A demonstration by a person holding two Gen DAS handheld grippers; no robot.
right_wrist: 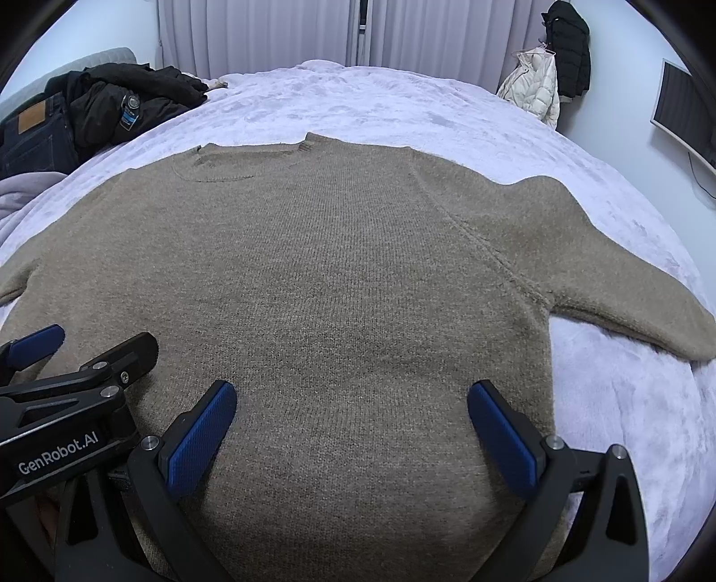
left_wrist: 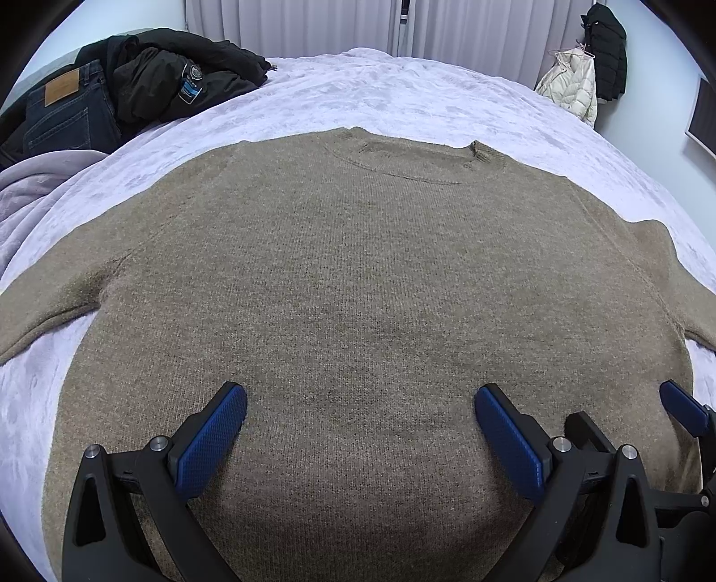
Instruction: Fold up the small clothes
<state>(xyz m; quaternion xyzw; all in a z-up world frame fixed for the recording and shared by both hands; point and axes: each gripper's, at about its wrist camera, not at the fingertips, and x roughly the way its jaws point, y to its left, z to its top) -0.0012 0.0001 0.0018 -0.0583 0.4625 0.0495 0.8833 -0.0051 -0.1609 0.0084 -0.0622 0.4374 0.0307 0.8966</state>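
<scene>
A tan knit sweater (left_wrist: 358,277) lies flat and spread out on the lilac bed cover (left_wrist: 402,89), collar at the far side, sleeves out to both sides. It also shows in the right wrist view (right_wrist: 349,277). My left gripper (left_wrist: 360,398) is open and empty, hovering over the sweater's lower body. My right gripper (right_wrist: 351,398) is open and empty over the lower body too, just right of the left one. The right gripper's fingers (left_wrist: 680,403) show at the right edge of the left view; the left gripper's fingers (right_wrist: 40,342) show at the left edge of the right view.
A pile of dark clothes and jeans (left_wrist: 112,94) sits at the bed's far left corner. A grey blanket (left_wrist: 40,179) bunches at the left edge. Coats (left_wrist: 590,67) hang at the far right wall. Curtains (left_wrist: 313,22) hang behind the bed.
</scene>
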